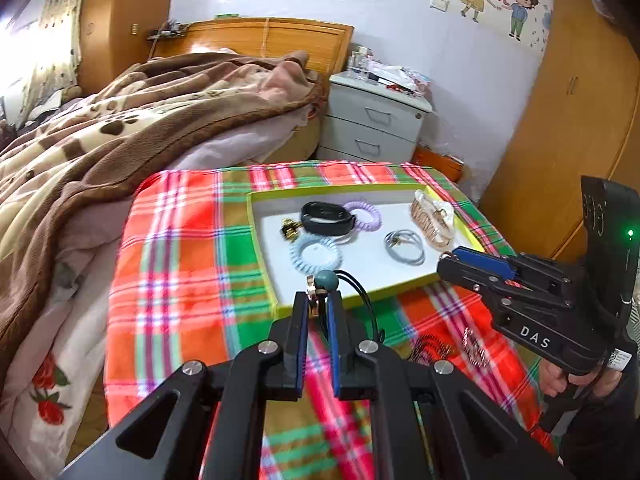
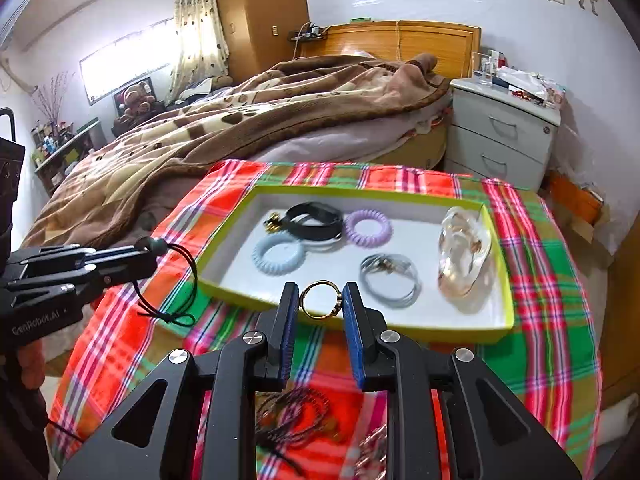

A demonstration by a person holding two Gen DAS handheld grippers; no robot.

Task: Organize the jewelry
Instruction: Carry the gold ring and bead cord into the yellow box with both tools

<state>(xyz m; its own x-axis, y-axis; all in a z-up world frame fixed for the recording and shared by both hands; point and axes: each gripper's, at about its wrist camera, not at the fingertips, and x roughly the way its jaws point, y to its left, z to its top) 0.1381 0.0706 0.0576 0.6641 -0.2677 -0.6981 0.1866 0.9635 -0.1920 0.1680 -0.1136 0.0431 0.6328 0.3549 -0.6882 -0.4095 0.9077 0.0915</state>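
A lime-rimmed white tray [image 1: 258, 240] [image 2: 440, 332] lies on the plaid cloth. In it are a black band [image 2: 316, 222], a purple coil tie [image 2: 368, 228], a pale blue coil tie [image 2: 278, 254], grey hair ties [image 2: 390, 280], a small gold clip [image 2: 272, 222] and a clear hair claw [image 2: 464, 256]. My left gripper [image 1: 317, 300] [image 2: 150, 250] is shut on a black cord necklace [image 1: 370, 300] [image 2: 188, 280] with a teal bead [image 1: 326, 280], at the tray's near edge. My right gripper [image 2: 321, 294] [image 1: 448, 260] is shut on a gold ring [image 2: 321, 300] above the tray's front rim.
Loose dark and silver jewellery [image 2: 296, 412] [image 1: 432, 348] lies on the plaid cloth [image 2: 552, 280] below the grippers. A bed with a brown blanket [image 1: 120, 128] borders the left side. A grey nightstand [image 1: 376, 120] and wooden wardrobe [image 1: 568, 120] stand behind.
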